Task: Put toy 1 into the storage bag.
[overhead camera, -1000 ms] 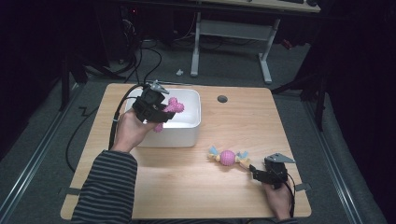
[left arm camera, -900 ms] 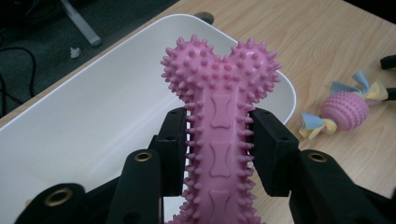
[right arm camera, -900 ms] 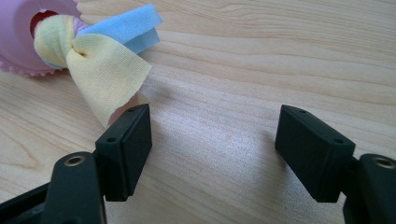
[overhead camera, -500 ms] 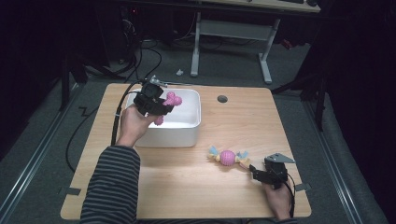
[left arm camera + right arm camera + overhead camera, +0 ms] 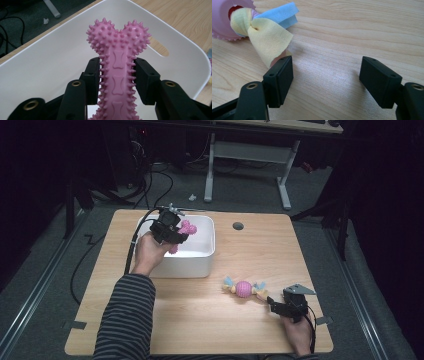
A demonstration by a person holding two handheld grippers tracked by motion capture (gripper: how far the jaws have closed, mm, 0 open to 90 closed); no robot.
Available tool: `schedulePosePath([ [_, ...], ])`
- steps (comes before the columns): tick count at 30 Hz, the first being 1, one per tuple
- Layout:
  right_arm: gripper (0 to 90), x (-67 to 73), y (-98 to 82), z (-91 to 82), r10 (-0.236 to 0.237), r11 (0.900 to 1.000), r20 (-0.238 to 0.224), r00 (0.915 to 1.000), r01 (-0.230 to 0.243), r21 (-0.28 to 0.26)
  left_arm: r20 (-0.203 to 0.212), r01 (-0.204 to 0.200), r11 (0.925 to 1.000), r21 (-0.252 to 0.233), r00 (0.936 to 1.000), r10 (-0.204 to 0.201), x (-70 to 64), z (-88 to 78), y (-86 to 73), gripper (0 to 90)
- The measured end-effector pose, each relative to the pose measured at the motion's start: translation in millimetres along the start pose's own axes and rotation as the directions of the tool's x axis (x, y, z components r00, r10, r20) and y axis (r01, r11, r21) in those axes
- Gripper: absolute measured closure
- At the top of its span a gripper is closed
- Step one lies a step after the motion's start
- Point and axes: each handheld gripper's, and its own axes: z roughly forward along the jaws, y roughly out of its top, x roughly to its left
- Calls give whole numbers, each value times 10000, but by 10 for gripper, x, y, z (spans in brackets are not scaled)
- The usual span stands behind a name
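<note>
A spiky pink bone toy (image 5: pixel 117 72) sits clamped by its shaft between the jaws of my left gripper (image 5: pixel 117 77), which is shut on it. In the high view the left gripper (image 5: pixel 172 232) holds the bone toy (image 5: pixel 186 229) over the white bin (image 5: pixel 202 265) at the table's back left. Near the front right, my right gripper (image 5: pixel 272 304) rests low on the table with its jaws open and nothing between them. A pink ball toy with blue and yellow cloth tails (image 5: pixel 243 288) lies just left of it; a yellow tail (image 5: pixel 265 37) touches the left jaw in the right gripper view.
The bin's inside wall (image 5: pixel 50 62) has a slot handle (image 5: pixel 158 46). A round cable hole (image 5: pixel 238 226) is in the wooden tabletop (image 5: pixel 200 320) right of the bin. Desk legs and cables stand on the floor behind the table.
My left gripper has carried the pink bone toy farther over the bin and a little lower. The right gripper and the ball toy have stayed put.
</note>
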Motion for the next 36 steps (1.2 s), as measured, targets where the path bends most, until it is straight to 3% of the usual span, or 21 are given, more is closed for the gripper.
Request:
schedulePosePath([
  [5, 273, 0, 0, 0, 3, 10000, -3, 10000, -3, 1, 15, 141, 9998, 157, 9999, -141, 15, 65, -5, 588],
  [13, 273, 0, 0, 0, 4, 10000, -2, 10000, -4, 0, -31, -38, 9988, 484, 10000, 40, -18, 141, -8, 584],
  [23, 273, -1, 0, 0, 0, 10000, -4, 10000, 0, 1, 113, 89, 9964, 843, 9999, -99, -16, 200, -98, 571],
  [24, 273, -1, 0, 0, -1, 10000, -4, 10000, 1, 1, -318, -35, 9938, 1113, 9995, 71, -36, 206, -104, 522],
  [26, 273, -1, 0, 0, -1, 10000, -5, 10000, 1, 0, -227, 25, 9948, 1019, 9997, -2, -33, 186, -107, 434],
  [27, 273, -1, 0, 0, -1, 10000, -5, 10000, 1, 0, -227, 25, 9948, 1019, 9997, -2, -33, 186, -107, 430],
  [28, 272, -1, 0, 0, 4, 10000, -11, 10000, -4, -2, -275, 147, 9976, 681, 9995, -128, -31, 121, -95, 415],
  [35, 271, -1, 0, 1, 1, 10000, -2, 10000, -1, 2, -281, 288, 9983, 508, 9992, -274, -27, 9, -110, 341],
  [36, 271, -1, 0, 1, 1, 10000, -3, 10000, -1, 1, -243, 373, 9989, 267, 9990, -367, -26, -41, -121, 335],
])
